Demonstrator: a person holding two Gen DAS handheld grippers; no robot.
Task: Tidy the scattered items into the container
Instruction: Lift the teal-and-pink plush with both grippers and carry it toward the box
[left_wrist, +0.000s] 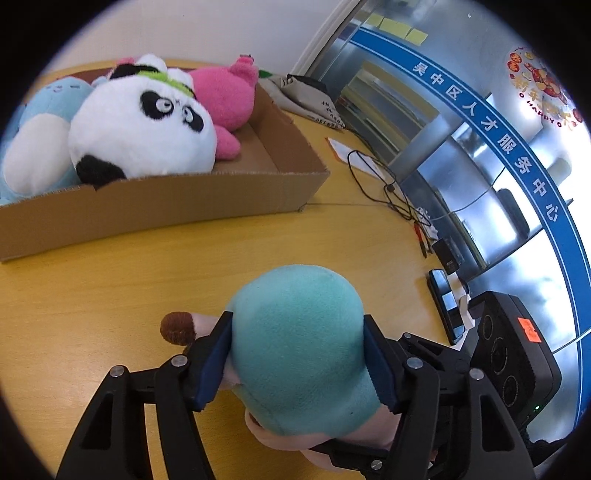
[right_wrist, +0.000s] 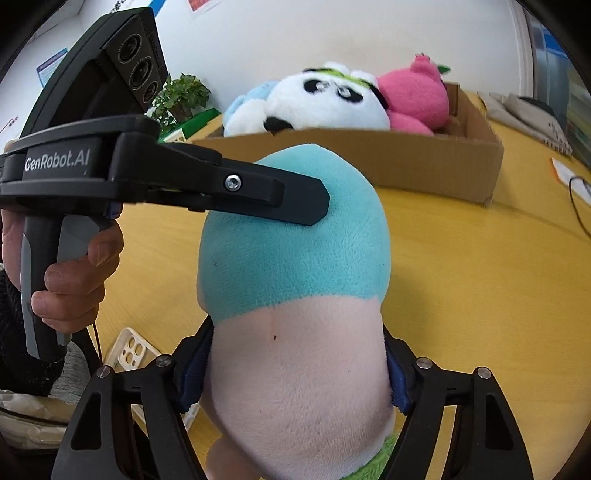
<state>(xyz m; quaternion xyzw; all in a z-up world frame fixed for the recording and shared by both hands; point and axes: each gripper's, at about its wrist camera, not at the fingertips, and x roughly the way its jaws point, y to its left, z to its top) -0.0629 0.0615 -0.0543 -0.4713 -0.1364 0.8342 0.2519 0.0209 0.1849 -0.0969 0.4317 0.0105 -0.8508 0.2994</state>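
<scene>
A teal and pale pink plush toy (left_wrist: 299, 343) is held over the yellow table (left_wrist: 110, 295). My left gripper (left_wrist: 297, 354) is shut on its teal top. My right gripper (right_wrist: 295, 373) is shut on its pink lower part (right_wrist: 295, 369). In the right wrist view the left gripper's finger (right_wrist: 280, 195) presses on the teal part from the left. Beyond stands a low cardboard box (left_wrist: 236, 192), also in the right wrist view (right_wrist: 424, 162), holding a panda plush (left_wrist: 144, 125), a pink plush (left_wrist: 225, 96) and a light blue plush (left_wrist: 40, 122).
Black cables (left_wrist: 384, 181), a paper sheet (left_wrist: 343, 147), a phone (left_wrist: 447, 302) and a grey bag (left_wrist: 310, 96) lie near the table's right edge by a glass wall. A phone case (right_wrist: 129, 350) lies at the near left. A potted plant (right_wrist: 181, 96) stands behind.
</scene>
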